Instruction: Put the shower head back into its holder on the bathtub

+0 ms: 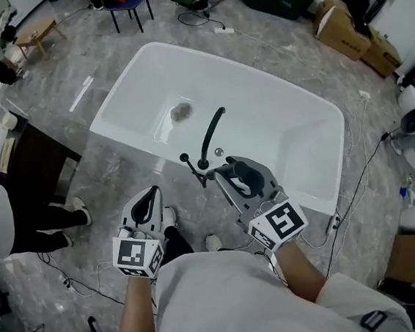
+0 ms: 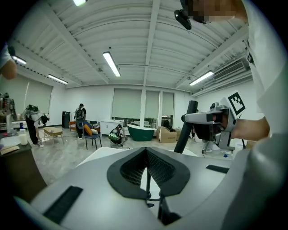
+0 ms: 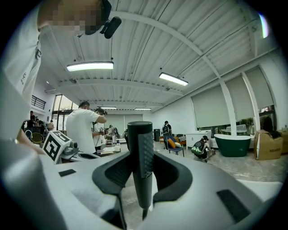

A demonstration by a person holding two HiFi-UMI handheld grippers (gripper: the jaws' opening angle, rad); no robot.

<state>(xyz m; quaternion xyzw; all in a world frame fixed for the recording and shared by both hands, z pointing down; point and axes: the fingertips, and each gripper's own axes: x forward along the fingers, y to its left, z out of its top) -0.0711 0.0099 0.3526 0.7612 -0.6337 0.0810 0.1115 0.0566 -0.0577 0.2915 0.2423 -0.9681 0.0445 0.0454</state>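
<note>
Currently the right gripper's pads (image 3: pixel 112 174) press on both sides of the shower head (image 3: pixel 140 134), whose dark handle stands upright between them. This is a side clamp, presumably chosen so the handle can go straight down into a socket. The right gripper (image 1: pixel 234 175) hovers at the near rim of the bathtub (image 1: pixel 120 93), just beside the curved black spout (image 1: pixel 212 135).

The left gripper (image 2: pixel 146 161) has its jaws closed on each other with nothing between them. It hangs outside the tub, near the right one, and is apparently idle — one hand looks sufficient for this job.

Rim fittings at the spout's foot are a small black stalk (image 1: pixel 187 161) and a small round piece (image 1: pixel 218 151). Which of them is the holder cannot be told from these views.

Status, as a judgement: the shower head is not yet seated, and the step in hand is approach and alignment over the rim fittings. The next move likely calls for keeping the handle plumb and lowering it slowly.

Risk: the handle is close to the spout and could knock it, and a tilted entry might miss the socket.
</note>
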